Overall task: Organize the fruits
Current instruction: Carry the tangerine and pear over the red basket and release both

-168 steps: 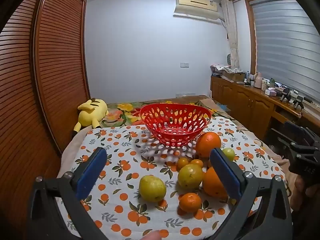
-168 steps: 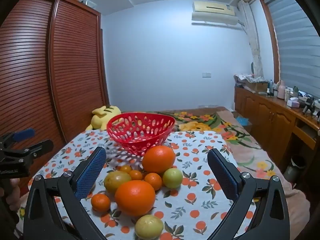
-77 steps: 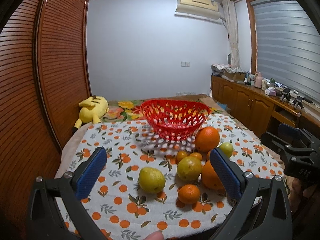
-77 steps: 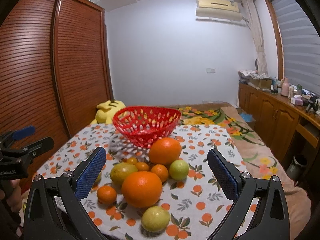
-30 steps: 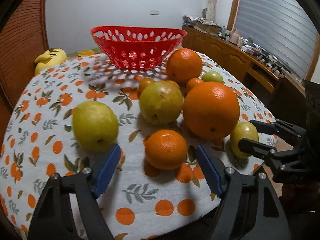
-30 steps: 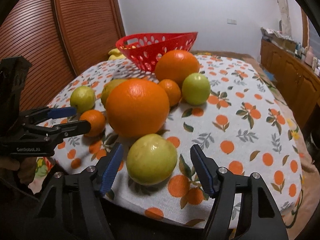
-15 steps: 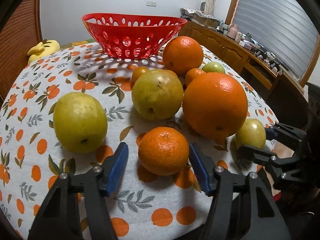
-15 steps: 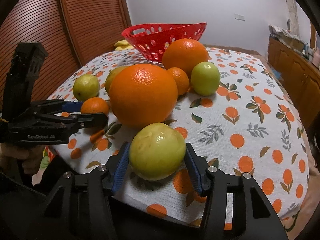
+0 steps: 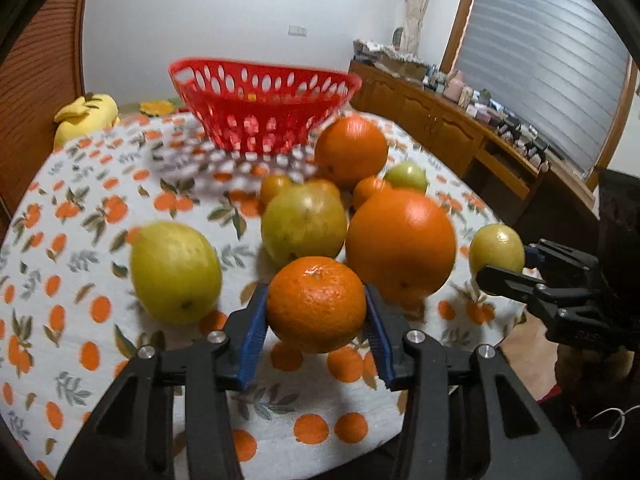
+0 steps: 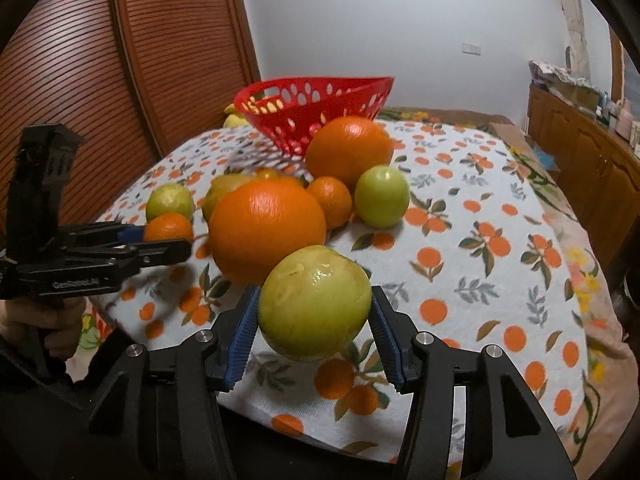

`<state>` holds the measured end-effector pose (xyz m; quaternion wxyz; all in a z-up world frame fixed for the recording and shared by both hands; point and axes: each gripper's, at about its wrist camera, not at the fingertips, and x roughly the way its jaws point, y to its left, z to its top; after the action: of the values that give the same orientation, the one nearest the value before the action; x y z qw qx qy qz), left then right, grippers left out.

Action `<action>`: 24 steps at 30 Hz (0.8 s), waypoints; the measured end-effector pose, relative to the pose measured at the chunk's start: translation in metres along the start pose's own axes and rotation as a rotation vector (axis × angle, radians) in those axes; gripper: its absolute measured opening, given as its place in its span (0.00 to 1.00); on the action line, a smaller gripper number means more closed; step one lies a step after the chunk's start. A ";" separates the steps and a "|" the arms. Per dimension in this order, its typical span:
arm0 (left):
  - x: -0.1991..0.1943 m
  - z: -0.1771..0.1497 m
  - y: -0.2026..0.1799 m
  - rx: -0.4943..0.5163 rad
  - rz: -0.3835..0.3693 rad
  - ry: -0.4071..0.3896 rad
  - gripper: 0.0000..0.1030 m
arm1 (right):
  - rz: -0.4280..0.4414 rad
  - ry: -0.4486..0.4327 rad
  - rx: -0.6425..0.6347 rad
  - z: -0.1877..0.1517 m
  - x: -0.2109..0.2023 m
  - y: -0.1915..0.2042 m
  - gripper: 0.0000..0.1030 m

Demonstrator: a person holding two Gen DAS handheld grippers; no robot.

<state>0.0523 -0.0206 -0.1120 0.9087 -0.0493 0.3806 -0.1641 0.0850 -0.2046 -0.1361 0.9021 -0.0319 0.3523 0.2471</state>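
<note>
Left gripper (image 9: 316, 328) clamped on small mandarin (image 9: 316, 305), jaws just closed in on it, blue pads on both flanks at the widest girth. Right gripper (image 10: 314, 330) same story on yellow-green fruit (image 10: 315, 303), pads pressing either side. Both fruits look just clear of the cloth, can't confirm. Judging handling: round, firm, light, smooth skin, so likely to roll or squirt out if pinched off-centre; holding at the equator looks right, moderate squeeze to avoid bruising. Red basket (image 9: 264, 88) well ahead of both tongs, beyond the pile; looks nearly empty through the holes. Large orange (image 10: 267, 229) just ahead-left of right tongs, close to the held fruit, could get nudged. Loose round fruit on soft patterned tablecloth (image 10: 480, 240): cloth damps rolling somewhat. Room: wooden slatted doors (image 10: 120, 60) left, cabinets (image 9: 460, 136) right, yellow plush toy (image 9: 86, 118) far left.
</note>
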 end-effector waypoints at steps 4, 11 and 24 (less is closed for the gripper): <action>-0.019 0.014 0.000 0.007 0.003 -0.054 0.43 | -0.007 -0.032 -0.009 0.013 -0.008 -0.003 0.53; -0.036 0.043 -0.002 0.040 0.031 -0.122 0.43 | -0.016 -0.092 -0.027 0.043 -0.020 -0.008 0.53; -0.039 0.089 0.004 0.063 0.081 -0.196 0.43 | -0.026 -0.179 -0.083 0.098 -0.031 -0.011 0.53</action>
<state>0.0908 -0.0070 -0.0237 0.9487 -0.0211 0.2860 -0.1333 0.1316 -0.2049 -0.0439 0.9310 -0.0517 0.2590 0.2518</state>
